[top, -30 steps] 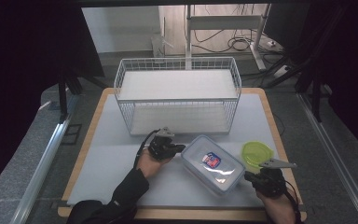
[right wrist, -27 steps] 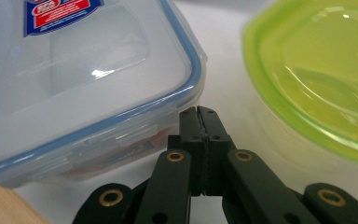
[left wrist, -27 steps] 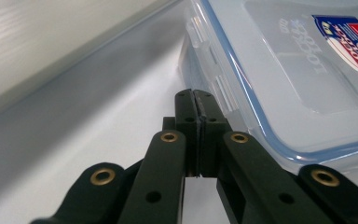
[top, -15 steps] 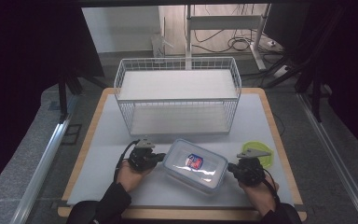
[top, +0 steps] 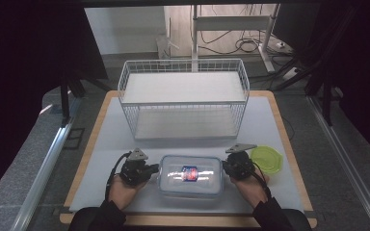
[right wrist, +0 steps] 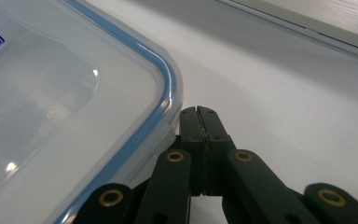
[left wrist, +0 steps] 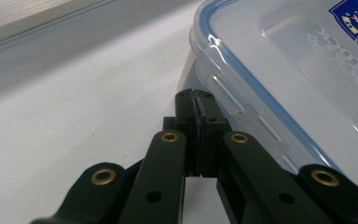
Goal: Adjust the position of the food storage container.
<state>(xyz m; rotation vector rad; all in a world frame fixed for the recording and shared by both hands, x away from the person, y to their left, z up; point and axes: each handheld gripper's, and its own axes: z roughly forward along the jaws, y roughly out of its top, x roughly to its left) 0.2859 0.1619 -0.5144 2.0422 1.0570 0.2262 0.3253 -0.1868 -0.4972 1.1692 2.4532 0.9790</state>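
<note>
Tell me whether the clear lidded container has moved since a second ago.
Yes. The clear lidded container has shifted left and squared up parallel to the wire basket, farther from the green lid, which stayed put.

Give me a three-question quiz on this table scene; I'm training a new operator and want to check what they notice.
1. True or false: both sets of tongs, left and right, are shut with nothing between them.
2. Which item lies on the table beside the right tongs, on the side away from the clear container? A) green lid B) red cup C) metal spoon
3. What stands farther back on the table, beyond the container?

Key: 1 true; 2 A; 3 the white wire basket.
</note>
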